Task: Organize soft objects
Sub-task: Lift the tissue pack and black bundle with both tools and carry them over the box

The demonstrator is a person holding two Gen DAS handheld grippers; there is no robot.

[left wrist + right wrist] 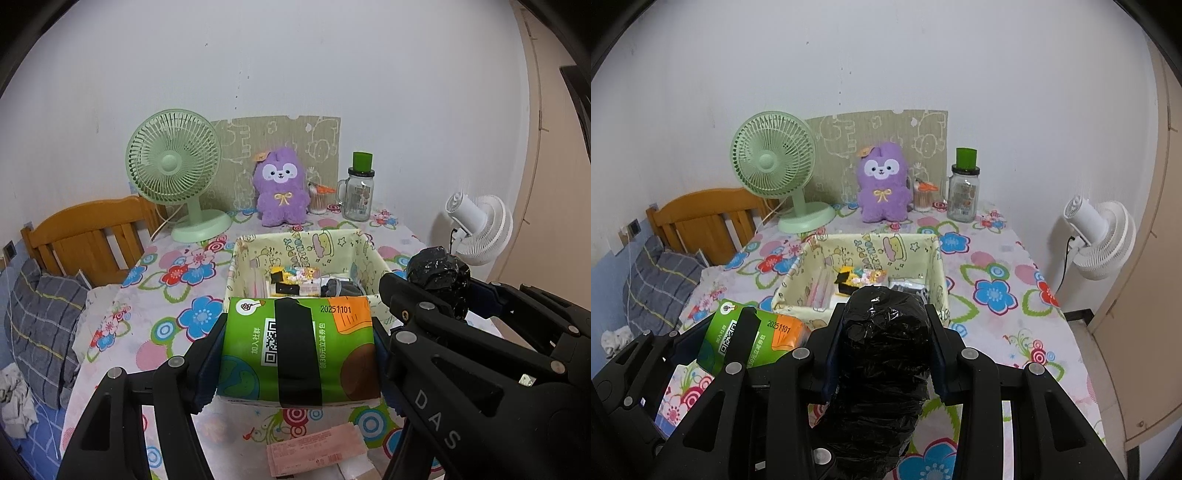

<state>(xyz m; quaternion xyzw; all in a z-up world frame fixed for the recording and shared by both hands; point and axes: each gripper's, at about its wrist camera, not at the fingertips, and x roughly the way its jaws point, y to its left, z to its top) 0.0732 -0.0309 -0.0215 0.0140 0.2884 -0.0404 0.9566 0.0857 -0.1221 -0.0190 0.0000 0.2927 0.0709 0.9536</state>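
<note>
My left gripper [297, 350] is shut on a green tissue pack [255, 354] with a black tape strip, held above the flowered table. My right gripper [882, 347] is shut on a crumpled black plastic bundle [882, 369], which also shows in the left wrist view [439, 277]. Just beyond both stands a cream fabric-lined basket [798, 273] holding several small items. The tissue pack [753, 343] appears at the left of the right wrist view. A purple plush toy [882, 184] sits upright at the back of the table.
A green desk fan [775, 166] stands back left, a glass jar with a green lid [964, 188] and a cotton swab cup [923, 195] back right. A white fan [1104, 240] stands off the table's right. A wooden headboard [88, 236] and grey pillow lie left. A pink receipt [314, 450] lies near.
</note>
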